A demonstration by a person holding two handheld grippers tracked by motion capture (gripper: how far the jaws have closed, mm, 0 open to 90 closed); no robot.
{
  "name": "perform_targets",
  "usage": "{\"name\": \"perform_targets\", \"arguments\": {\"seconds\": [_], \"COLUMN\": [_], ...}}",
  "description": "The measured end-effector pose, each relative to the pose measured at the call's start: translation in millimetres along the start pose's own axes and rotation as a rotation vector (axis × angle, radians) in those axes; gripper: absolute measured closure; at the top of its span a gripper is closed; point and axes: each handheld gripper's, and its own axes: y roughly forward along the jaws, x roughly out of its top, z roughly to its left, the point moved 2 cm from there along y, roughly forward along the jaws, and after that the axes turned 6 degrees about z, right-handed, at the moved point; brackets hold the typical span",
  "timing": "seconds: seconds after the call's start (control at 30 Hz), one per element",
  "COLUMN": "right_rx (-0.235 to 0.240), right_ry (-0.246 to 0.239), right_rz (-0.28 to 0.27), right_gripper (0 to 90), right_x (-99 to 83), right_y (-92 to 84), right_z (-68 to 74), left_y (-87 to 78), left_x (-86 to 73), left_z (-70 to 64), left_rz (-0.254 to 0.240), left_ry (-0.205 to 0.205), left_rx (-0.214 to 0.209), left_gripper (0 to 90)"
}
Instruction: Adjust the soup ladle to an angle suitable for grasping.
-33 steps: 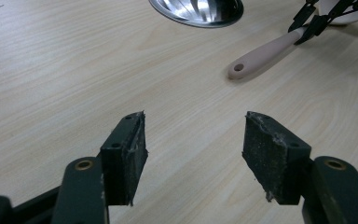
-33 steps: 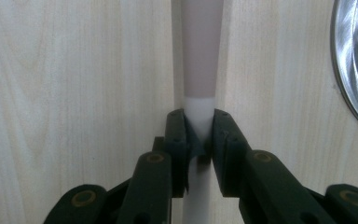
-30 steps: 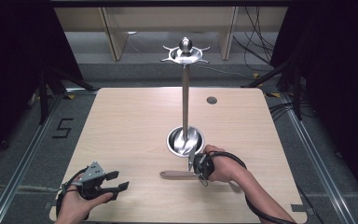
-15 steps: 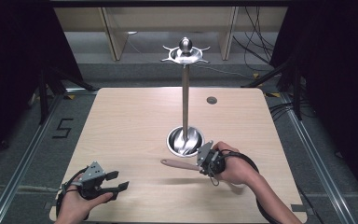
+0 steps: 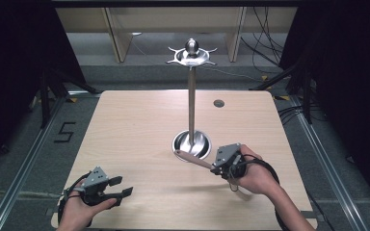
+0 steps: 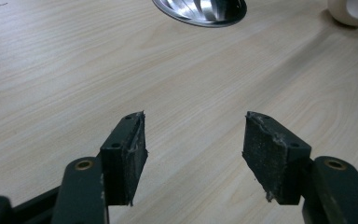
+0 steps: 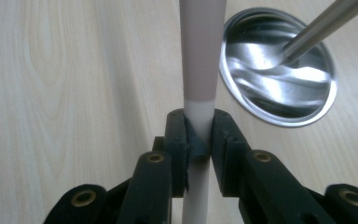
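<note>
Right gripper view: right gripper (image 7: 198, 135) clamps utensil handle (image 7: 201, 51); left gripper (image 6: 193, 154) gapes wide

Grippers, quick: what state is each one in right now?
Left gripper: open, nothing between its jaws.
Right gripper: shut on the long pale utensil handle, beside the round steel stand base.

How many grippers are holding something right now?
1. The right gripper, near the metal stand's round base, is shut on a pale utensil handle. The left gripper, at the table's near left corner, is open and holds nothing.
</note>
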Motion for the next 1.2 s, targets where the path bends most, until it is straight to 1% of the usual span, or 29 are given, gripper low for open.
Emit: {"name": "perform_targets", "arguments": {"seconds": [0.03, 0.1, 0.13, 0.2, 0.23, 0.27, 0.33, 0.37, 0.4, 0.43, 0.47, 0.53, 0.57, 0.63, 0.67, 0.73, 0.77, 0.8, 0.83, 0.87, 0.9, 0.93, 0.97, 1.0, 1.07, 1.1, 1.13, 1.17, 1.2], "right_rx": [-0.005, -0.018, -0.032, -0.050, -0.050, -0.081, -0.093, -0.080, -0.109, -0.080, -0.103, -0.106, -0.121, -0.131, -0.136, -0.137, -0.142, -0.149, -0.142, -0.149, -0.152, -0.147, -0.153, -0.154, -0.161, -0.168, -0.163, -0.165, -0.168], "right_ry": [0.037, 0.057, 0.073, 0.092, 0.092, 0.125, 0.129, 0.123, 0.145, 0.160, 0.172, 0.164, 0.200, 0.210, 0.241, 0.250, 0.234, 0.263, 0.270, 0.265, 0.295, 0.288, 0.311, 0.303, 0.325, 0.317, 0.352, 0.343, 0.341], "right_rz": [0.000, -0.032, -0.061, -0.083, -0.083, -0.102, -0.116, -0.130, -0.134, -0.149, -0.182, -0.196, -0.209, -0.241, -0.264, -0.272, -0.285, -0.292, -0.296, -0.310, -0.314, -0.319, -0.325, -0.342, -0.357, -0.363, -0.364, -0.372, -0.379], "right_gripper": [78.3, 78.3, 78.3, 78.3, 78.3, 78.3, 78.3, 78.3, 78.3, 78.4, 78.4, 78.4, 78.4, 78.4, 78.4, 78.4, 78.4, 78.4, 78.4, 78.4, 78.4, 78.5, 78.5, 78.5, 78.5, 78.5, 78.5, 78.5, 78.5], "right_x": [-1.1, -3.8, -6.2, -9.3, -9.3, -13.1, -14.8, -15.6, -18.1, -19.2, -21.9, -22.9, -25.4, -28.3, -31.2, -32.2, -33.6, -35.2, -36.4, -37.8, -39.0, -40.3, -41.9, -44.5, -46.5, -47.5, -48.5, -49.0, -49.6], "right_y": [-2.4, -6.9, -9.7, -12.3, -12.3, -15.5, -17.5, -19.3, -21.7, -24.5, -27.0, -27.8, -30.2, -32.4, -35.1, -35.8, -36.8, -38.1, -39.0, -39.5, -40.2, -40.8, -41.7, -42.3, -43.3, -43.8, -44.7, -44.8, -45.1], "right_z": [1.6, 0.4, -0.9, -2.1, -2.1, -3.2, -4.1, -4.7, -5.6, -4.8, -7.0, -8.3, -8.0, -10.0, -10.7, -10.7, -12.7, -12.3, -12.4, -13.9, -13.2, -14.3, -14.2, -16.4, -16.8, -17.8, -16.0, -16.9, -17.5], "left_y": [0.0, -0.2, -0.2, 0.0, -0.3, 0.5, 0.3, 0.5, 0.5, 0.5, 0.6, 0.6, 0.7, 0.9, 0.9, 0.9, 0.9, 0.9, 0.9, 0.9, 0.9, 0.9, 1.0, 0.9, 0.8, 0.8, 1.1, 1.0, 0.3], "left_x": [0.1, 0.0, 0.0, -0.1, -0.2, -0.2, 0.0, 0.0, 0.0, 0.0, 0.0, -0.1, -0.1, -0.1, -0.1, -0.1, -0.1, -0.1, -0.1, -0.1, -0.1, -0.1, -0.2, -0.2, -0.4, -0.4, -0.5, -0.5, -0.2], "left_z": [-0.1, 0.7, 0.3, 0.7, 0.7, 0.3, 0.5, 0.5, 0.6, 0.5, 0.5, 0.6, 0.8, 0.8, 0.7, 0.7, 0.7, 0.8, 0.8, 0.8, 0.7, 0.8, 0.8, 0.8, 0.3, 0.3, 0.1, 0.1, 0.6], "left_rz": [0.000, 0.004, 0.002, 0.000, 0.005, -0.003, 0.004, 0.003, 0.003, 0.001, -0.001, -0.001, -0.001, -0.001, -0.001, 0.000, 0.000, 0.000, 0.000, 0.000, 0.000, 0.001, 0.001, 0.001, 0.002, 0.002, 0.001, 0.001, 0.002], "left_ry": [-0.001, 0.005, 0.000, 0.000, 0.000, -0.006, -0.003, -0.004, -0.004, -0.006, -0.011, -0.012, -0.011, -0.012, -0.012, -0.012, -0.012, -0.011, -0.012, -0.012, -0.013, -0.012, -0.013, -0.013, -0.024, -0.024, -0.032, -0.033, -0.021], "left_rx": [-0.001, -0.001, -0.003, -0.005, -0.003, -0.007, -0.006, -0.006, -0.005, -0.005, -0.004, -0.004, -0.004, -0.004, -0.004, -0.005, -0.005, -0.005, -0.004, -0.004, -0.004, -0.004, -0.004, -0.004, -0.003, -0.003, -0.006, -0.005, 0.000], "left_gripper": [38.6, 38.5, 38.5, 38.5, 38.5, 38.5, 38.5, 38.5, 38.5, 38.5, 38.5, 38.5, 38.5, 38.5, 38.5, 38.5, 38.5, 38.5, 38.5, 38.5, 38.5, 38.5, 38.5, 38.5, 38.5, 38.5, 38.5, 38.5, 38.5]}}
